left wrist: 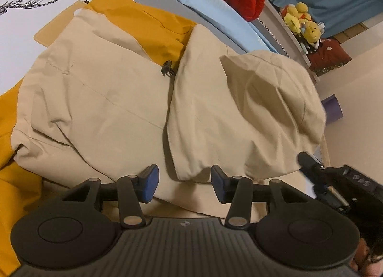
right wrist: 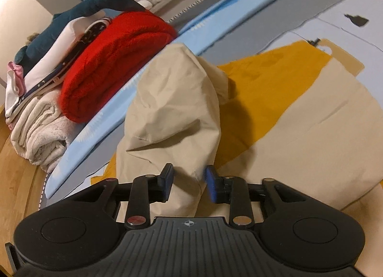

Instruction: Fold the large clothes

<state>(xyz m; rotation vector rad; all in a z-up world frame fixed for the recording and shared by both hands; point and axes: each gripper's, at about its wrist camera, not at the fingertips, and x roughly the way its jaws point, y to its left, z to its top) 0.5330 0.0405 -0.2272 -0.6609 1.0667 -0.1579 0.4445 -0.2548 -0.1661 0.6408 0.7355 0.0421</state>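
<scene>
— Where is the jacket?
— Spread flat on the pale bed cover, beige with mustard-yellow panels; a black cord toggle lies near its middle seam.
— And the left gripper?
— Its jaws stand apart just above the near hem; a rounded fold of beige cloth sits between the blue pads, with a gap on either side.
— The right gripper?
— Clamped on the beige sleeve; the cloth fills the gap between its pads and rises from there in a crumpled column above the jacket's body.
— Anything holding other things?
— Beyond the jacket a folded red blanket lies against a stack of folded linens; a cream towel lies at the bottom and a dark plush shark on top; yellow plush toys sit on a white ledge.
</scene>
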